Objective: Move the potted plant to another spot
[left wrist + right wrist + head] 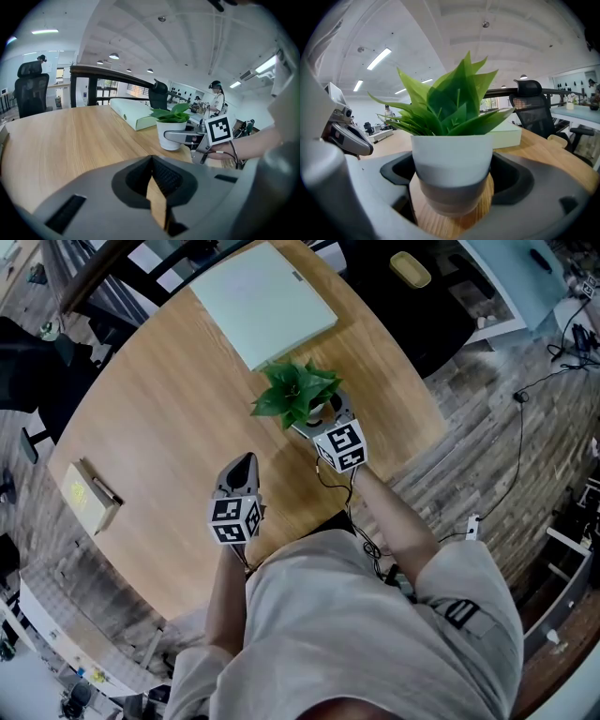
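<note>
In the head view the leaves [296, 390] of the potted plant [171, 126] spread over its white pot [452, 159] and over the jaw tips of the right gripper [328, 420], so the grip cannot be read from there. The right gripper view shows it: the pot sits between the two jaws, which press in on its sides. The pot's lower part lies in shadow there, and its foot is cut off by the gripper's body. The left gripper view shows the pot standing on the table [169, 427], with the right gripper reaching across its front. The plant stands near the table's edge on the person's right.

The left gripper [244, 465] rests low over the wood, well apart from the plant. Its jaws are drawn together at the tips with nothing between them, and only a sliver of tabletop shows through the gap.

The person's torso hides the near rim of the table. A pale green box [262, 301] lies flat just beyond the plant. A small box [86, 495] sits far off by the left rim; its yellowish face is too small to read. An office chair [534, 101] stands behind the table. Cables [520, 418] trail over the plank floor [469, 381].

Each marker cube [341, 446] bears only black-and-white square patterns.
</note>
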